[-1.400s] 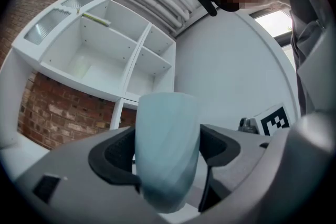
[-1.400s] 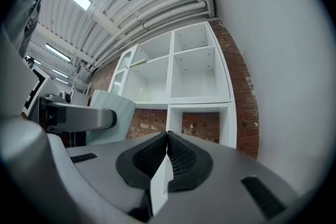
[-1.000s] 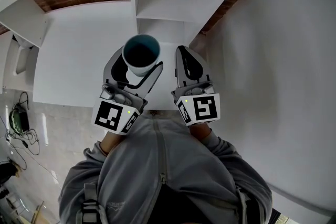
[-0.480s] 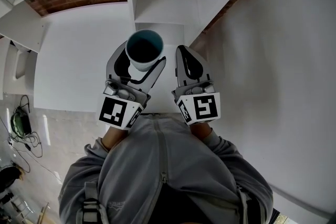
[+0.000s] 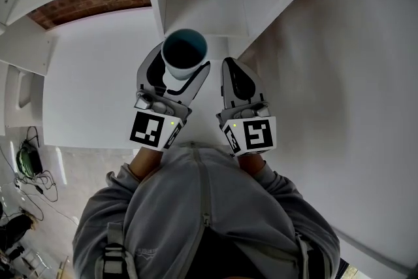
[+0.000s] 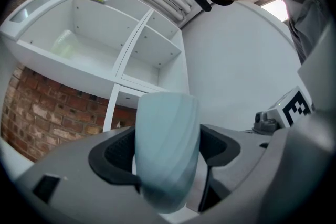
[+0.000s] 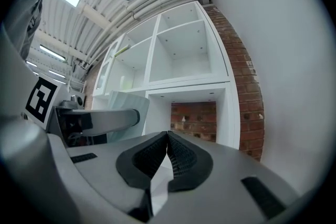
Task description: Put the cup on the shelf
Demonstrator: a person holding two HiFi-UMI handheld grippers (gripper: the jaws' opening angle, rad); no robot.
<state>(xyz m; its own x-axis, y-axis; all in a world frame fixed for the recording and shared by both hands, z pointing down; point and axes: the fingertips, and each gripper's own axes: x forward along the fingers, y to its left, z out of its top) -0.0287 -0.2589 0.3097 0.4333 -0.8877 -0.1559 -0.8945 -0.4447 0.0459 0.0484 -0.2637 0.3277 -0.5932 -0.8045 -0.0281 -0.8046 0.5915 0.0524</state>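
Since a second ago, the left gripper and the cup have gone forward, closer to the white shelf. From the head view, the cup stands up with its mouth to the top, squeezed between the two left fingers. It is up in the air over the right end of the white table, just in front of the shelf's low box. The right gripper is just beside it and does not touch it. In the left gripper view, the pale blue cup sits between the black pads, one on each side, and it leans a little. In the right gripper view, the right gripper has its jaws pressed together with nothing in them. The cup shows off to the left there.
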